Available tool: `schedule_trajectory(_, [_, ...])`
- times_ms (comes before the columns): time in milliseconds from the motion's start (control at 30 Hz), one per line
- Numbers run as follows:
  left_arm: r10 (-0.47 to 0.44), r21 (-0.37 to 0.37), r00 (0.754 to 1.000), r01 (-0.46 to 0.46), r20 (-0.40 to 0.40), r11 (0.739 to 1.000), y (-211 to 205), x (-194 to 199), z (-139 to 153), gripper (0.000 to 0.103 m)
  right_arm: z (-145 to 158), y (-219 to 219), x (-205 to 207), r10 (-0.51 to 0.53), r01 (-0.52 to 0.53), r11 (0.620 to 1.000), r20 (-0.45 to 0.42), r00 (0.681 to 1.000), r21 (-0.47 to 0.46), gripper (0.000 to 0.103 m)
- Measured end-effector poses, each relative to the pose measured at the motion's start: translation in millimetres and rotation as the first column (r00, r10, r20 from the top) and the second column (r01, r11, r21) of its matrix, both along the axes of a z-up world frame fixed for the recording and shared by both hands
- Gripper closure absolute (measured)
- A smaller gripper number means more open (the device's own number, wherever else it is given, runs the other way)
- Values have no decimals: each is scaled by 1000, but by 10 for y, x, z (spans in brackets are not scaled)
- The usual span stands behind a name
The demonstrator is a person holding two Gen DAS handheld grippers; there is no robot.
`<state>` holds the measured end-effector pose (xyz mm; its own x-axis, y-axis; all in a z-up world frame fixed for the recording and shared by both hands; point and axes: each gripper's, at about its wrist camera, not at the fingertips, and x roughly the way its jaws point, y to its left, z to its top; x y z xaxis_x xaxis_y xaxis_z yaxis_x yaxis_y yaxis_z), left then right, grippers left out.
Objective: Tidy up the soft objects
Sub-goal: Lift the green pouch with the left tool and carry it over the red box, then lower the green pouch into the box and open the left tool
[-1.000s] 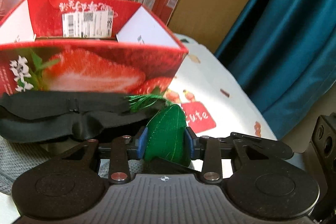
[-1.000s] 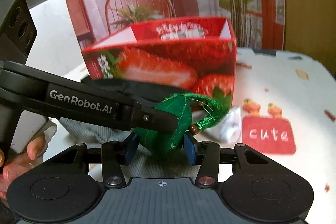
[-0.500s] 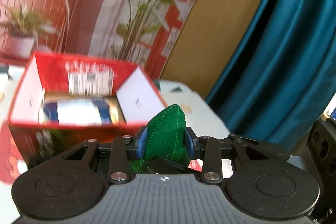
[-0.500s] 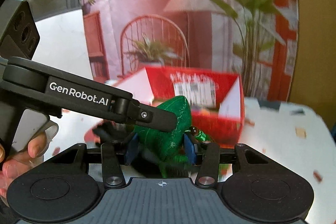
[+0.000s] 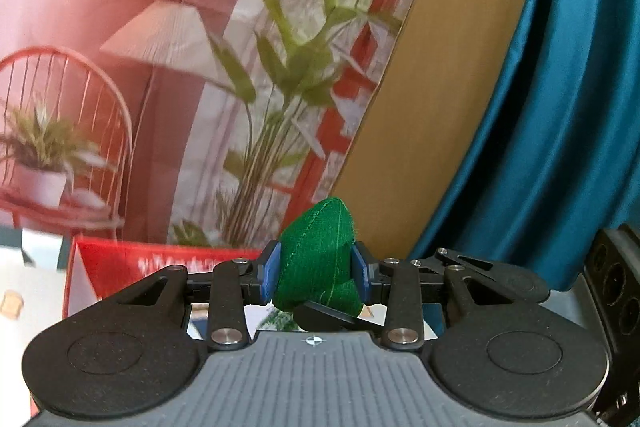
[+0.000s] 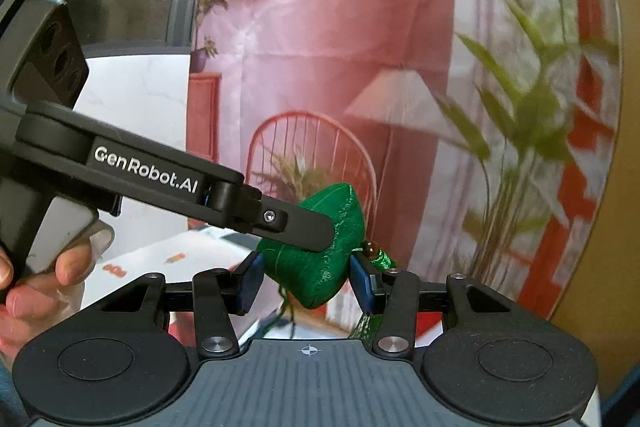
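A green fabric pouch [image 5: 316, 251], pointed like a small stuffed pyramid, is held up in the air by both grippers at once. My left gripper [image 5: 314, 269] is shut on it, its blue pads [image 5: 270, 267] pressing both sides. My right gripper [image 6: 306, 279] is shut on the same green pouch [image 6: 320, 267], whose bead and green tassel [image 6: 372, 249] hang at its right side. In the right wrist view the left gripper's finger [image 6: 296, 223] lies across the pouch from the left. The red strawberry box [image 5: 120, 263] shows low in the left wrist view, mostly hidden behind the gripper.
A printed backdrop with a chair, lamp and plants [image 5: 240, 87] fills the space behind. A teal curtain [image 5: 540, 147] hangs at the right. A person's hand [image 6: 24, 291] grips the left tool's handle. A patch of white tablecloth [image 6: 180, 255] lies below.
Both grippers have risen with the green pouch. The strawberry box has dropped from mid-picture to the bottom edge. The black strap and the tablecloth have left the left wrist view.
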<state>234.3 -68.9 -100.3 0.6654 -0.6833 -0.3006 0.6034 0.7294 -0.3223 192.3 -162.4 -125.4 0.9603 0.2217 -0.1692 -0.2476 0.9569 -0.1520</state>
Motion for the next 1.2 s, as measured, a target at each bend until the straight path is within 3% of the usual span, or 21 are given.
schedule_trajectory(133, [-10, 13, 1000, 10, 4, 1000, -126, 185, 30, 63, 87, -83, 210, -9, 10, 999, 24, 1000, -46, 60])
schedule_trajectory(267, [-26, 33, 998, 28, -58, 999, -263, 387, -151, 63, 25, -223, 393, -15, 14, 998, -1, 1000, -67, 60])
schedule_trajectory(500, [-37, 94, 976, 58, -217, 994, -479, 709, -720, 63, -474, -469, 680, -23, 22, 1000, -144, 989, -15, 60])
schedule_trajectory(733, [-21, 152, 954, 69, -298, 986, -593, 888, -1109, 62, -941, -606, 898, -35, 47, 998, -270, 962, 36, 60])
schedule_trajectory(933, [7, 227, 955, 63, -295, 972, -730, 942, -1162, 61, -1111, -694, 1001, -56, 92, 991, -326, 944, 95, 57])
schedule_trajectory(1000, [17, 250, 962, 54, -274, 967, -753, 923, -1146, 61, -1124, -695, 991, -76, 123, 985, -337, 938, 119, 51])
schedule_trajectory(1200, [43, 277, 971, 24, -234, 961, -609, 832, -1063, 55, -1125, -691, 902, -125, 171, 979, -332, 935, 112, 45])
